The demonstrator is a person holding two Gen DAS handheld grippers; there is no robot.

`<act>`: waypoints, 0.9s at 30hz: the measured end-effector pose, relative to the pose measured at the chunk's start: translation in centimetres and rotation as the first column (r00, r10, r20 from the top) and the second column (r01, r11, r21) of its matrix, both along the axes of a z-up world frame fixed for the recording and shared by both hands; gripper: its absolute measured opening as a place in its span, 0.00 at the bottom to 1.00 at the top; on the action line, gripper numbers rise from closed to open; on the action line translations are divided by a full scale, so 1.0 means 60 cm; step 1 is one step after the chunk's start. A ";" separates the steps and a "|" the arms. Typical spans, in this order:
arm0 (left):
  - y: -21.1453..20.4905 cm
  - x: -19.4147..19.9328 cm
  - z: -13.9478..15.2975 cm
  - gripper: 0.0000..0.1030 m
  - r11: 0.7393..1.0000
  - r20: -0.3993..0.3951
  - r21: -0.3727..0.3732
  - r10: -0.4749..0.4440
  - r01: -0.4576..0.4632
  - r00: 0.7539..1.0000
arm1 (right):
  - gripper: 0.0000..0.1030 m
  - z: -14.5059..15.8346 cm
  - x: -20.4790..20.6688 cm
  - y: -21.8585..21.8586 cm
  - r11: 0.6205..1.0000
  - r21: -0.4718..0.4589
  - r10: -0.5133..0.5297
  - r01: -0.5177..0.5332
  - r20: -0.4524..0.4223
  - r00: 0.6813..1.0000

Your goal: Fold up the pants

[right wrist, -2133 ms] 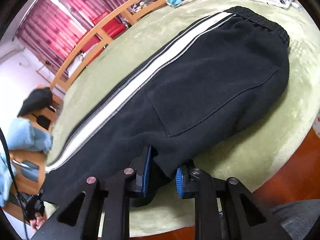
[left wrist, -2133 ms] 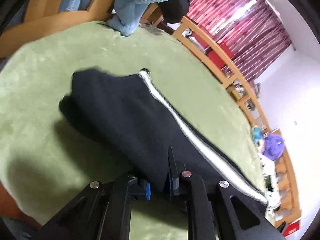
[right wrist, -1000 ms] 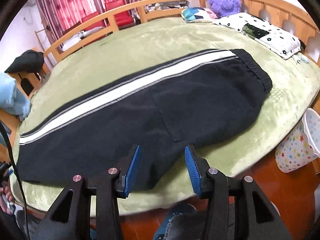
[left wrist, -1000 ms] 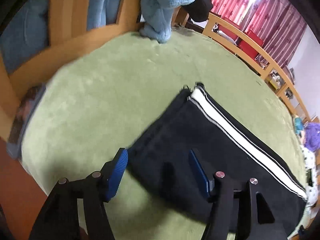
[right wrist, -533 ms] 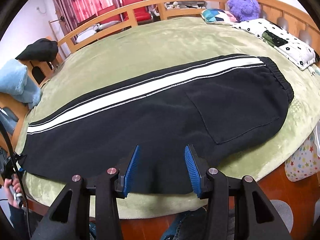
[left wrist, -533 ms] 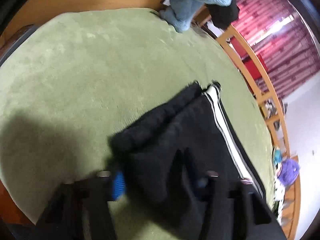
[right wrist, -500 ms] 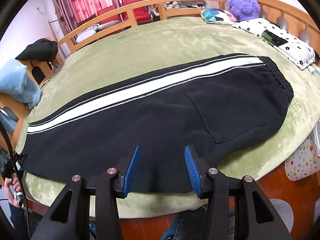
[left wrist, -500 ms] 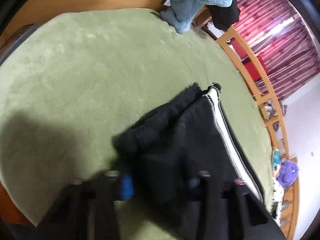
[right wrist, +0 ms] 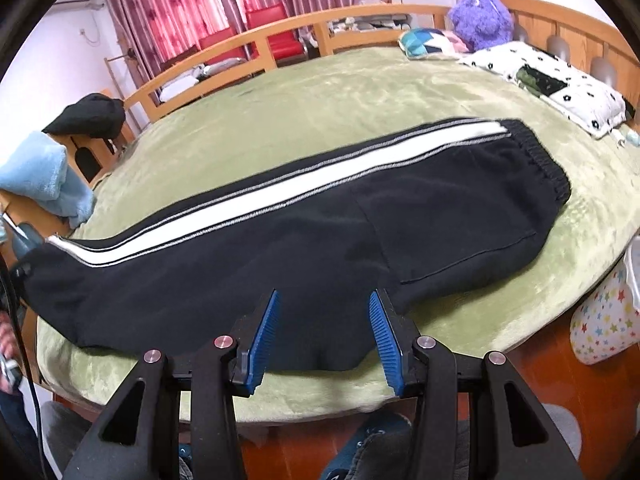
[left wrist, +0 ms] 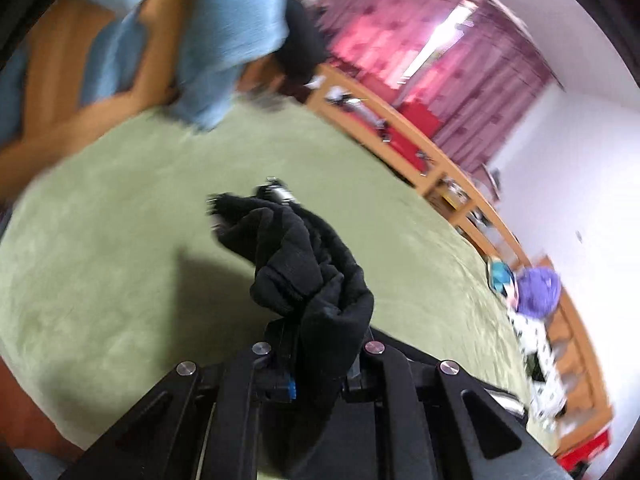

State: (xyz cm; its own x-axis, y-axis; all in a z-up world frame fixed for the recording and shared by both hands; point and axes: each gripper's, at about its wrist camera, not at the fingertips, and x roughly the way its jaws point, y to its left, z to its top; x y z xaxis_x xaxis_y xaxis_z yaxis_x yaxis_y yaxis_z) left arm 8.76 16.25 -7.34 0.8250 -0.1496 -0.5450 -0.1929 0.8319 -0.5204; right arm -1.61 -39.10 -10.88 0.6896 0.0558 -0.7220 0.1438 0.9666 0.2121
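Black pants (right wrist: 320, 240) with a white side stripe (right wrist: 280, 192) lie lengthwise on the green bed cover (right wrist: 340, 96), waistband at the right, leg cuffs at the left. My left gripper (left wrist: 320, 360) is shut on the bunched cuff end of the pants (left wrist: 304, 276) and holds it lifted above the cover. My right gripper (right wrist: 324, 332) is open and empty, hovering just over the near edge of the pants at mid-length.
A wooden bed rail (right wrist: 248, 56) runs round the far side. A light blue blanket (right wrist: 44, 180) and a black garment (right wrist: 88, 116) hang at the foot end. A spotted pillow (right wrist: 552, 84) and a purple plush toy (right wrist: 480, 16) lie at the head. A star-patterned bin (right wrist: 604, 320) stands beside the bed.
My left gripper has closed on the cuff end and lifted it, bunching the fabric. My right gripper has stayed open over the pants' near edge.
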 end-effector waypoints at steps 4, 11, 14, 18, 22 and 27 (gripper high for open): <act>-0.127 0.009 0.056 0.12 0.989 0.047 0.106 -0.109 0.104 0.993 | 0.45 0.015 -0.025 -0.030 1.000 0.002 -0.001 0.000 0.040 0.999; -0.386 0.020 0.066 0.12 0.923 0.041 0.228 -0.328 0.311 0.944 | 0.45 0.010 -0.067 -0.081 0.998 -0.042 -0.040 0.043 0.062 0.997; -0.496 0.026 0.031 0.12 0.885 -0.010 0.232 -0.413 0.404 0.911 | 0.45 -0.001 -0.082 -0.107 0.997 -0.030 -0.067 0.069 0.047 0.997; -0.614 0.034 -0.066 0.13 0.826 -0.131 0.262 -0.482 0.500 0.866 | 0.45 -0.021 -0.097 -0.127 0.995 -0.030 -0.091 0.092 0.013 0.996; -0.652 0.046 -0.146 0.21 0.758 -0.326 0.180 -0.555 0.626 0.766 | 0.45 -0.040 -0.100 -0.132 0.996 -0.017 -0.092 0.092 -0.036 0.995; -0.550 0.012 -0.097 0.64 0.769 -0.207 0.033 -0.619 0.638 0.757 | 0.47 -0.045 -0.078 -0.103 0.999 -0.040 -0.032 0.031 -0.034 0.999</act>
